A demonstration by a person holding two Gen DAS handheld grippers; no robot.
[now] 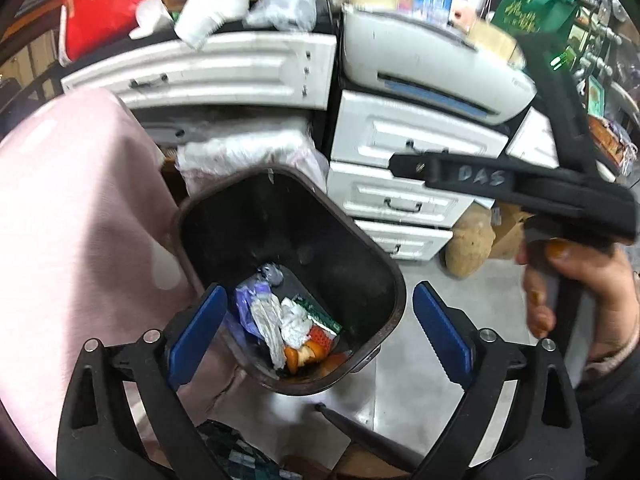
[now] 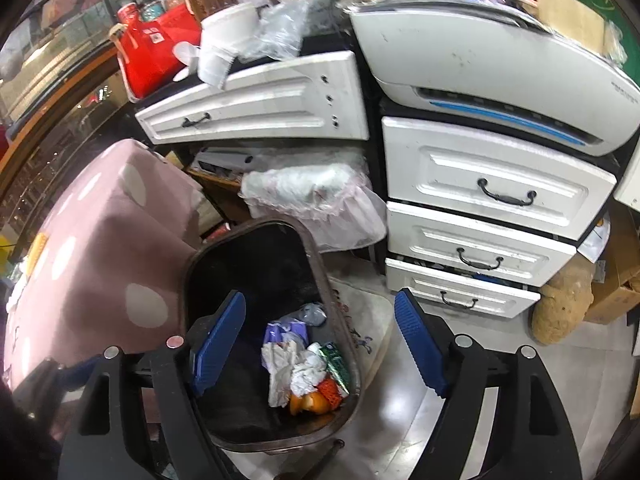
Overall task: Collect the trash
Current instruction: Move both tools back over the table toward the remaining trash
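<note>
1. Both grippers hang over the bin point(image 1: 288, 280), and both are empty. The left gripper point(image 1: 318, 334) has its blue pads spread wide with nothing between them; the right gripper point(image 2: 320, 346) is just as wide and bare.
2. The trash point(image 1: 288, 328) sits at the bottom of the bin: crumpled tissue, a purple wrapper, a green packet, orange peel. Nothing in either view is in hand to drop.
3. Risk one: the bin's rim point(image 2: 340, 320) is near the left pad point(image 2: 220, 344) of the right gripper. A careless dip could knock the rim and tip the bin toward the pink chair point(image 2: 100, 248).
4. Risk two: the two tools are close. The right tool point(image 1: 520, 188) crosses high in the left view, so a swing from either hand could clash them.
5. Risk three: loose stuff crowds the desk top point(image 2: 248, 40), cups and plastic. A wide-open grab there could sweep neighbours off onto the floor point(image 2: 420, 420).
6. Risk four: thin plastic may slip from the pads if pinched at an edge.
</note>
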